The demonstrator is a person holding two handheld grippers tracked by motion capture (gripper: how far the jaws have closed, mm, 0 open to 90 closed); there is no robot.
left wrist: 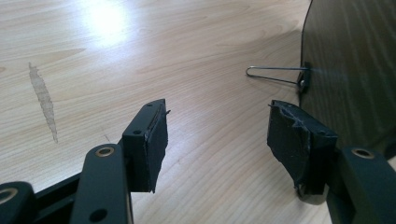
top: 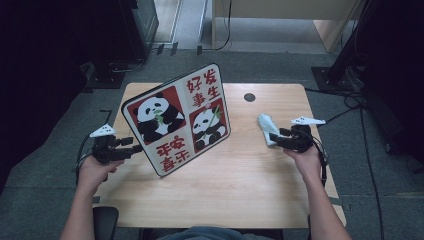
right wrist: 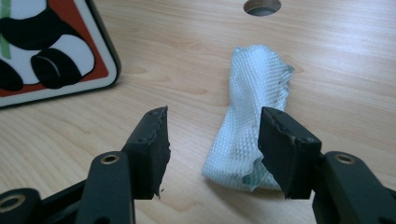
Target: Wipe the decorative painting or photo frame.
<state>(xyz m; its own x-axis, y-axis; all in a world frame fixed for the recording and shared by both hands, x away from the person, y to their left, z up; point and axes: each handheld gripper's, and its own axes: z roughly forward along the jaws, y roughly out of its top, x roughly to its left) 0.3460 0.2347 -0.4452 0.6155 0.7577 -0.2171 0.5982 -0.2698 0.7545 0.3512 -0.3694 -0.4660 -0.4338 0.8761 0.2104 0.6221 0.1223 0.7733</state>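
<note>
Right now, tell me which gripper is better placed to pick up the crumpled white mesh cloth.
The right gripper. Its open jaws point at the crumpled white mesh cloth, which lies on the table just ahead of them. The left gripper is across the table beside the standing panda picture board.

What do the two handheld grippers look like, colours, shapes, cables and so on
Both the left gripper and right gripper are black, with two blocky jaws, brass-coloured pivot rivets and worn dark pads. Each carries a pale three-cornered plate on top and trails a black cable. The forearms are bare, no sleeves showing.
</note>
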